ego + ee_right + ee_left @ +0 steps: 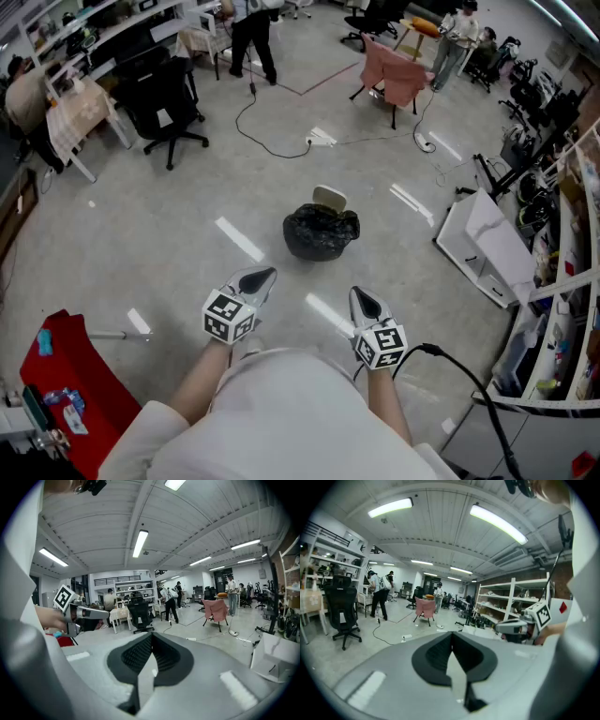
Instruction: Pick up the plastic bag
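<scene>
The black plastic bag (321, 232) sits bunched on the grey floor (187, 234), filled out and rounded. Just behind the bag, touching its far edge, is a pale flat piece (329, 198), possibly a lid; the head view is too small to say for sure.

Both grippers hover nearer the person than the bag, apart from it and not touching it. The left gripper (262, 276) is to the near left of the bag, the right gripper (362, 296) to its near right. In each gripper's own view the black pads meet along one line with nothing between them, so both are closed and empty.

Beyond the bag a dark cable (265, 139) loops across the floor to a white power strip (322, 140). Far left of the bag stands a black office chair (164, 103); farther behind it, a chair draped in pink cloth (394, 75). Right of the bag lies a white cabinet (487, 246).
</scene>
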`<state>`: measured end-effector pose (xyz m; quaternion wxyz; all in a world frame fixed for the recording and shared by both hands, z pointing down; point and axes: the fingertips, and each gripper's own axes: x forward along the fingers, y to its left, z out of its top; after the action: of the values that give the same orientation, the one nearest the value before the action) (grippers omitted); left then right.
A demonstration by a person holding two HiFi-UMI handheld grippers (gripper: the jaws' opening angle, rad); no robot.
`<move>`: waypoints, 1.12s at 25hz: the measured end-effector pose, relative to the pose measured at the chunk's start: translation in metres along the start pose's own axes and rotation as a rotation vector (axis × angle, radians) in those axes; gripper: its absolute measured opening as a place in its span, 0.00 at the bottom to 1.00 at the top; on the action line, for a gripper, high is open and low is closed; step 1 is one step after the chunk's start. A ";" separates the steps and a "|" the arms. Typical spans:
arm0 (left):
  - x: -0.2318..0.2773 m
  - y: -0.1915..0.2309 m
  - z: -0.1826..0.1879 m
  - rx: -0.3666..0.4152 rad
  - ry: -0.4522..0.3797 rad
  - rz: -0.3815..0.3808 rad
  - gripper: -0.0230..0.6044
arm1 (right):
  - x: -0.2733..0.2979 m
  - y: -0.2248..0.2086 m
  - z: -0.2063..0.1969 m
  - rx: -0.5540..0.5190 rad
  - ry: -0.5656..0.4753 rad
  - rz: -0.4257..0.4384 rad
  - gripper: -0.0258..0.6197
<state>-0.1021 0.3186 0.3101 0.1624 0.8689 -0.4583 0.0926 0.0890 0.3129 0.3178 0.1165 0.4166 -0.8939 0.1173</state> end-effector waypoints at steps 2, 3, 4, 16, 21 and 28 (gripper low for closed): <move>-0.002 0.000 0.001 -0.001 -0.001 0.000 0.04 | 0.000 0.001 0.001 -0.001 0.001 0.000 0.04; -0.003 0.000 0.001 -0.002 -0.001 0.000 0.04 | -0.001 0.002 0.002 -0.001 0.001 0.001 0.04; -0.004 -0.001 0.001 -0.002 -0.001 0.000 0.04 | -0.001 0.003 0.002 -0.001 0.001 0.001 0.04; -0.006 -0.007 -0.002 -0.002 0.011 0.012 0.04 | -0.001 0.007 0.002 -0.012 0.006 0.027 0.04; -0.003 -0.015 -0.004 -0.004 0.014 0.024 0.04 | -0.008 0.001 0.001 0.000 0.000 0.037 0.04; 0.002 -0.035 -0.014 -0.015 0.030 0.054 0.04 | -0.027 -0.015 -0.010 0.015 0.015 0.066 0.04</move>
<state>-0.0721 0.3401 0.3167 0.1735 0.8534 -0.4799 0.1066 0.1189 0.3256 0.3210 0.1159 0.3869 -0.9054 0.1309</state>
